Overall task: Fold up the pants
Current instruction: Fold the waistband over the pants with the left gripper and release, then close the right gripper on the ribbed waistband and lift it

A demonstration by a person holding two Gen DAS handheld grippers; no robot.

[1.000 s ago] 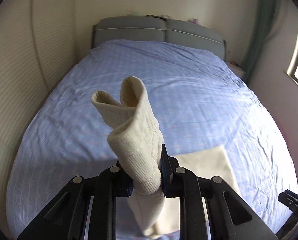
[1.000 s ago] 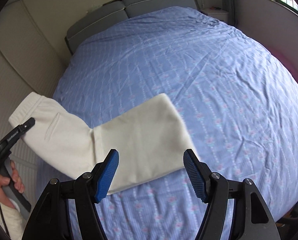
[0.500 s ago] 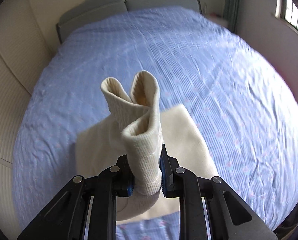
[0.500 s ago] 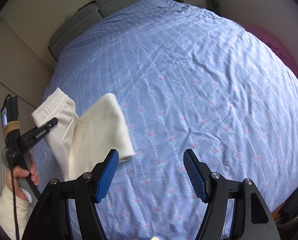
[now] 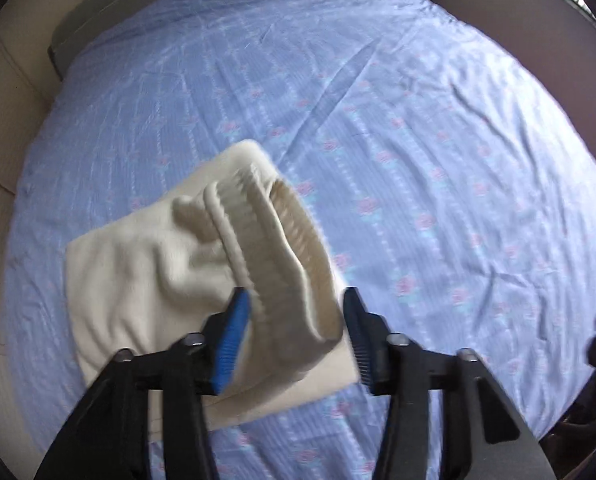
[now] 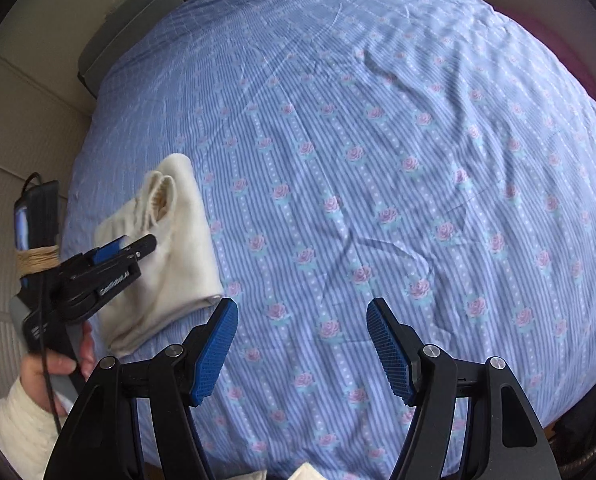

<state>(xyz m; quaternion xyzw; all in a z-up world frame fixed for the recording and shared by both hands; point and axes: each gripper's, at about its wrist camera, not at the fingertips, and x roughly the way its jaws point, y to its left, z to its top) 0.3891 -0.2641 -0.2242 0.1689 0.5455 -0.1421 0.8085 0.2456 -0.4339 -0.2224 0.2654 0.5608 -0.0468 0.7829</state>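
The left gripper (image 5: 294, 332) has its blue pads (image 5: 231, 344) parting, jaws opening around the ribbed waistband (image 5: 282, 264) of the cream pants (image 5: 138, 280); the band lies between them but the right-hand pad stands clear of the cloth, so nothing is pinched. The left wrist view alone shows this close: the waistband heaped in ridges on top of the folded pants, which lie flat on the blue flowered bedspread (image 5: 438, 160), and the frame is somewhat blurred.

The right gripper (image 6: 302, 344) stands with its fingers (image 6: 214, 344) wide and only bedspread between them. Its view gives what the other cannot: the left gripper from the side (image 6: 110, 260), hovering over the pants (image 6: 178, 264), and the person's left hand (image 6: 54, 364) gripping its handle, with a cream knit sleeve (image 6: 14, 420) at the wrist. From here the pants form a compact bundle near the left edge of the bed (image 6: 378, 160), just beyond the right gripper's left finger.

Farther out, a grey headboard (image 6: 138, 12) runs along the bed's far end and a pale panelled wall (image 6: 6, 120) flanks the left side. The left tool's body hides part of the pants in the right wrist view.
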